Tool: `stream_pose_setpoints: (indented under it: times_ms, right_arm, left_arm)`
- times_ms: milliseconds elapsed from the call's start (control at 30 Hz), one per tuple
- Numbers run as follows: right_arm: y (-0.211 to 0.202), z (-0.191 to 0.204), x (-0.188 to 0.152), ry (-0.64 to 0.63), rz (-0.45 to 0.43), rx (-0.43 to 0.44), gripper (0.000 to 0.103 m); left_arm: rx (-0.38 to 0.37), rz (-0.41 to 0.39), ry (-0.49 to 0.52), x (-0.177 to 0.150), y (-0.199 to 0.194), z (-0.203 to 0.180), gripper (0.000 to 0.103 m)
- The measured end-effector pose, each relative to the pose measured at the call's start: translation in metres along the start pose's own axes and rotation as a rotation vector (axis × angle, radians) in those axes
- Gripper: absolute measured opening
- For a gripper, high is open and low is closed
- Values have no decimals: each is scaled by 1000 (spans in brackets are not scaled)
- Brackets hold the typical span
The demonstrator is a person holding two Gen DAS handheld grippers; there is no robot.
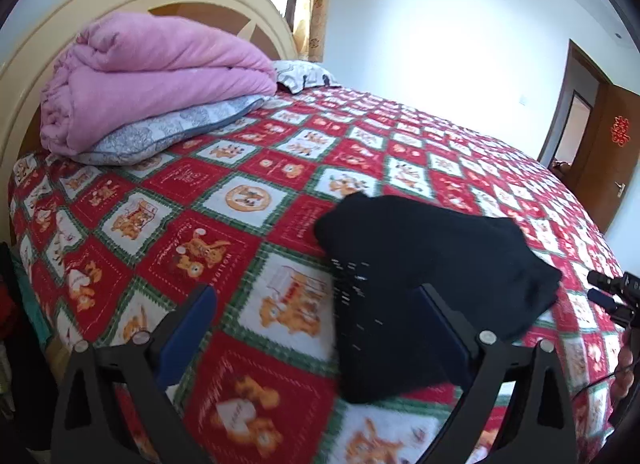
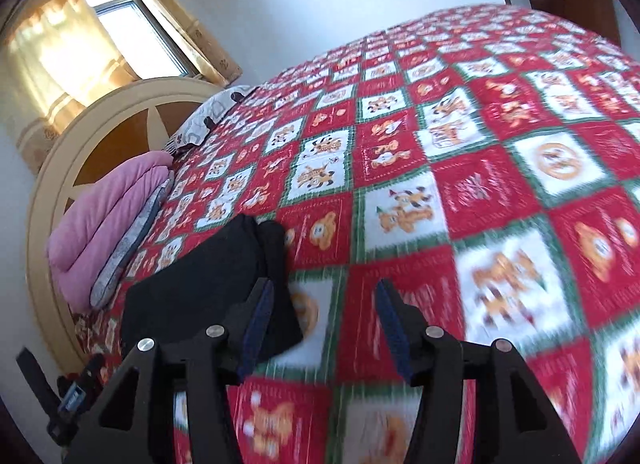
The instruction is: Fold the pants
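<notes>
Black pants (image 1: pixel 432 272) lie folded into a compact bundle on the red patchwork bedspread (image 1: pixel 224 184). In the left wrist view my left gripper (image 1: pixel 316 298) stands wide open above the bedspread, its right finger over the near edge of the pants, nothing pinched. The right wrist view shows the same pants (image 2: pixel 208 284) at lower left. My right gripper (image 2: pixel 324 292) is open over bare bedspread (image 2: pixel 500 168), just right of the pants, with its left finger overlapping their edge. The other gripper shows at the far right edge (image 1: pixel 616 296) and at the lower left edge (image 2: pixel 68 400).
A folded pink quilt (image 1: pixel 152 76) rests on a grey pillow (image 1: pixel 172 132) by the cream headboard (image 1: pixel 36 76). A second patterned pillow (image 1: pixel 304 74) lies beyond it. A brown door (image 1: pixel 600 152) stands at the far right; a curtained window (image 2: pixel 104 24) is behind the headboard.
</notes>
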State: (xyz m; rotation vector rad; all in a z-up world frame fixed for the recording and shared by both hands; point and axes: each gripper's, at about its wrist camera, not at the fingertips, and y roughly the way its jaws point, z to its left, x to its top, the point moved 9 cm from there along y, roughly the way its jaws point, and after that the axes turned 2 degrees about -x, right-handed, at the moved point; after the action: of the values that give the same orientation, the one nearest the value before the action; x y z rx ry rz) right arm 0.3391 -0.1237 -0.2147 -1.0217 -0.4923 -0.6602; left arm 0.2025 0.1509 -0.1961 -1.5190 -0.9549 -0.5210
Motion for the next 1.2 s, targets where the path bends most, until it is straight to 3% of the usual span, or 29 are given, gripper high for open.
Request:
stream_pose_setpoints:
  times_ms: [233, 433, 733, 1200]
  right_arm:
    - [-58, 15, -41, -37, -50, -4, 57]
    - [-93, 46, -66, -181, -96, -40, 58]
    - [-125, 81, -80, -307, -146, -50, 58]
    - [-158, 78, -94, -346, -192, -88, 64]
  left_arm:
    - [-74, -56, 50, 0, -46, -32, 101]
    - [-115, -111, 63, 8, -74, -46, 103]
    - [-144, -130, 61, 9, -90, -55, 103]
    - [-175, -145, 97, 6, -106, -78, 103]
